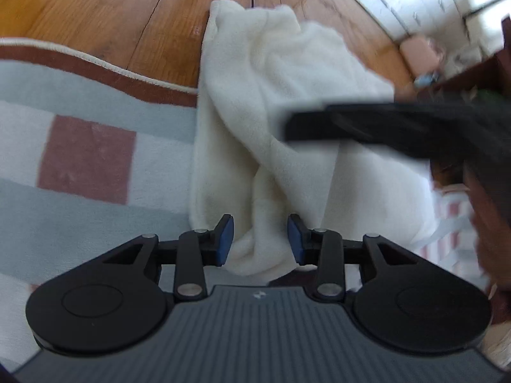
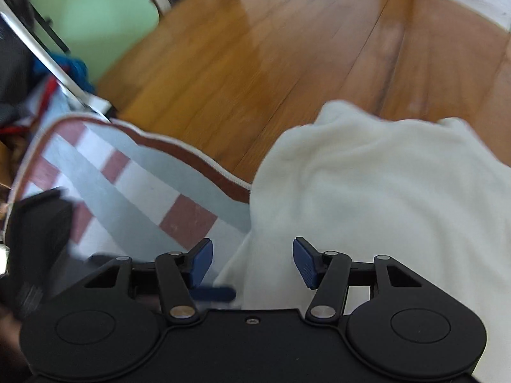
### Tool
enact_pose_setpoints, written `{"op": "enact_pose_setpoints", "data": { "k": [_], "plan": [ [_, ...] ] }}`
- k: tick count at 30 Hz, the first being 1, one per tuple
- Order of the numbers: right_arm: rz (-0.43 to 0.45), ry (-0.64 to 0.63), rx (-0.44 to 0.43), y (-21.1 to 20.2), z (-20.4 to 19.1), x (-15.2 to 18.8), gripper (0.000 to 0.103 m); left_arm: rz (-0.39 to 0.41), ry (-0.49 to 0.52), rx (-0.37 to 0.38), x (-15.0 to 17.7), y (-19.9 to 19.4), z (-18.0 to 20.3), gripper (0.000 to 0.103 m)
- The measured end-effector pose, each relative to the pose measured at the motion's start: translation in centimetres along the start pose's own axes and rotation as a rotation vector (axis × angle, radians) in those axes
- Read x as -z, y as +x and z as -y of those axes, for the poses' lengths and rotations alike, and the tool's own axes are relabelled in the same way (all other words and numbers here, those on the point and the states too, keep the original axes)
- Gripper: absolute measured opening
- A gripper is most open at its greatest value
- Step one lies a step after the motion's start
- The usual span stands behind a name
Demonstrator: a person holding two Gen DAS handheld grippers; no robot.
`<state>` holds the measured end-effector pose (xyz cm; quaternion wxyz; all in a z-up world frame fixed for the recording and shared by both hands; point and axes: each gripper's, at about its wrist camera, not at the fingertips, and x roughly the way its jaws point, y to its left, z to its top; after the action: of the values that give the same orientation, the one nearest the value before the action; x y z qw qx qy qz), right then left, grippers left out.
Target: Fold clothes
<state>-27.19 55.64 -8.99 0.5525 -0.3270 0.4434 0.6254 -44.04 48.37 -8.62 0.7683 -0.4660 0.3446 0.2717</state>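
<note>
Left claw parted astride cream garment fold, right claw parted, rug edge, open floor

One cream garment; one checked rug; one wood floor; two grippers, left, right, two blue-padded fingers each.

free: wood floor | blocked: metal frame at rug corner
</note>
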Motion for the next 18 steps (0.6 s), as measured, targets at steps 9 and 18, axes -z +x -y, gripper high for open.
{"op": "enact_pose_setpoints", "data": {
  "k": [9, 18],
  "plan": [
    [0.193, -0.075, 0.194, 1.1, -1.1, 1.5, 0.006, 0.021, 0.024, 0.012, 0.1, -0.9, 0.2, 0.036],
    [0.441, 0.371, 0.036, -4.8, 9.0, 8.2, 0.006, 0.193, 0.186, 0.073, -1.3, -1.9, 3.4, 0.042]
  ]
}}
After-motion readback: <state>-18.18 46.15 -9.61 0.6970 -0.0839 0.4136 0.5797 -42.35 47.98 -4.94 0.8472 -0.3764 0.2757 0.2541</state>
